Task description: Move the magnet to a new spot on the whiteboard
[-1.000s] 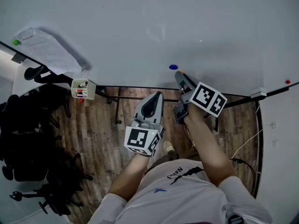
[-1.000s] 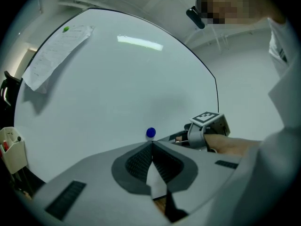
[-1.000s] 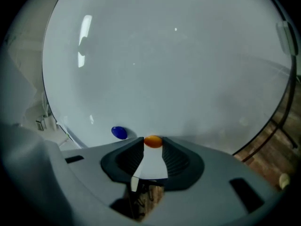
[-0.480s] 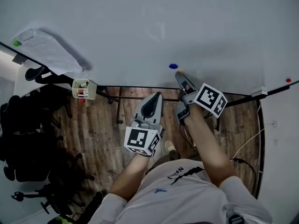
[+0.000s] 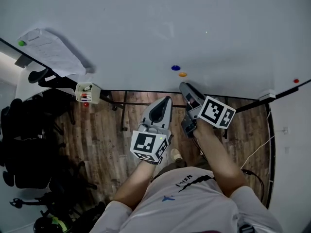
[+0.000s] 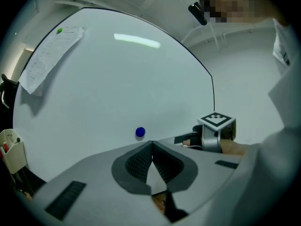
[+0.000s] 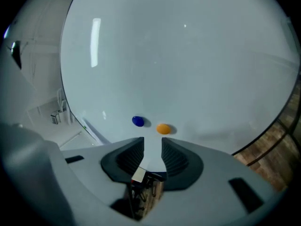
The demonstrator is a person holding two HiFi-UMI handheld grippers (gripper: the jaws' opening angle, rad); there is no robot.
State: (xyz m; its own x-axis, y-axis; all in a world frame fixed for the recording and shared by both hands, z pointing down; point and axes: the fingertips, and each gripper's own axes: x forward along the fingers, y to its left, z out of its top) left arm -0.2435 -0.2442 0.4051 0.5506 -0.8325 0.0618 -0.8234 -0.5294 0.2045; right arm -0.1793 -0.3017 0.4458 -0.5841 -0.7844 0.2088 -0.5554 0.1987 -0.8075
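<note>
An orange magnet (image 5: 182, 74) sticks to the whiteboard (image 5: 160, 28) near its lower edge, right beside a blue magnet (image 5: 175, 68). In the right gripper view the orange magnet (image 7: 163, 128) and the blue magnet (image 7: 138, 121) sit just beyond my right gripper (image 7: 152, 142), whose jaws stand open and empty. In the head view my right gripper (image 5: 185, 87) hangs a short way below the orange magnet, apart from it. My left gripper (image 5: 166, 101) is lower, off the board, jaws shut on nothing; its own view shows the blue magnet (image 6: 140, 132) ahead of my left gripper (image 6: 151, 145).
A sheet of paper (image 5: 51, 50) is pinned at the board's left by a green magnet (image 5: 22, 43). A red magnet (image 5: 297, 81) sits at the far right. A marker holder (image 5: 87, 92) hangs at the board's lower edge. Office chairs (image 5: 29, 144) stand on the wooden floor.
My right gripper has drawn back from the board and opened, leaving the orange magnet stuck beside the blue one. The left gripper has stayed in place.
</note>
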